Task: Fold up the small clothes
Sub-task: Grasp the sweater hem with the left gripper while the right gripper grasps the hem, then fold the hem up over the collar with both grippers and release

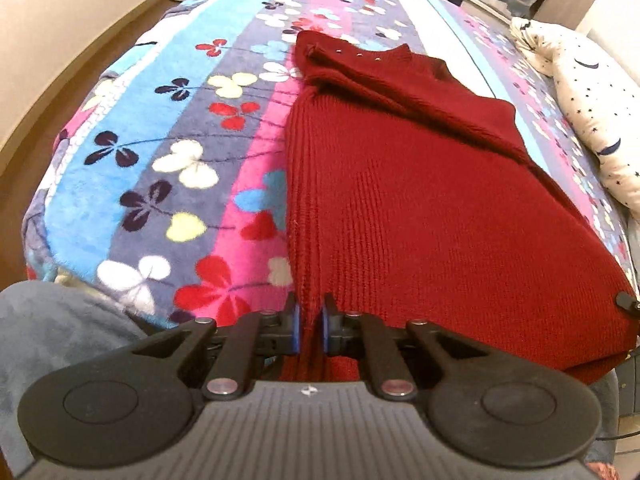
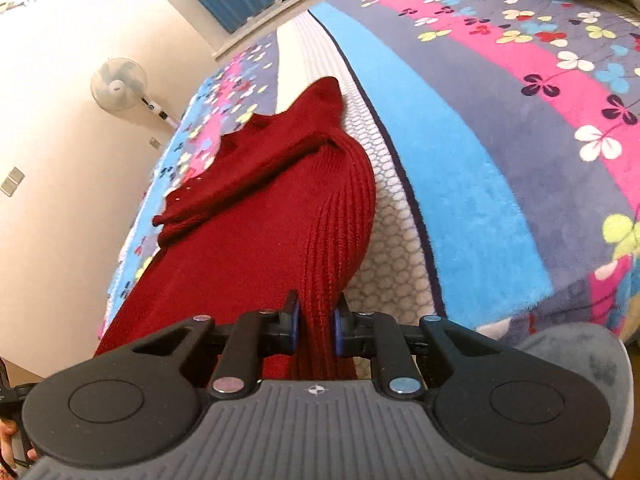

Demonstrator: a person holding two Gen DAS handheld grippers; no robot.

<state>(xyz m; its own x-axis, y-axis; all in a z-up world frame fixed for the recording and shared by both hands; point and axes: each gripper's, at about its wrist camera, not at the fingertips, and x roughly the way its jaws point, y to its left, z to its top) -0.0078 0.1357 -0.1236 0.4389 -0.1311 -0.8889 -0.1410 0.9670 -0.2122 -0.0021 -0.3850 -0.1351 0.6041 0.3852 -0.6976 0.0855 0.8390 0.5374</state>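
The red knit sweater (image 1: 420,208) lay flat on the flowered fleece blanket (image 1: 168,132), its sleeves already folded across the chest toward 12 o'clock. The left gripper (image 1: 310,322) was clamped on the ribbed hem at the near-left corner; the right gripper (image 2: 316,322) was pinching the hem's opposite corner. This looked like the start of the bottom-to-top fold — next, both corners would need lifting together and carrying toward the collar, kept level. The knit was thick, ribbed and soft — likely to sag between the grips.
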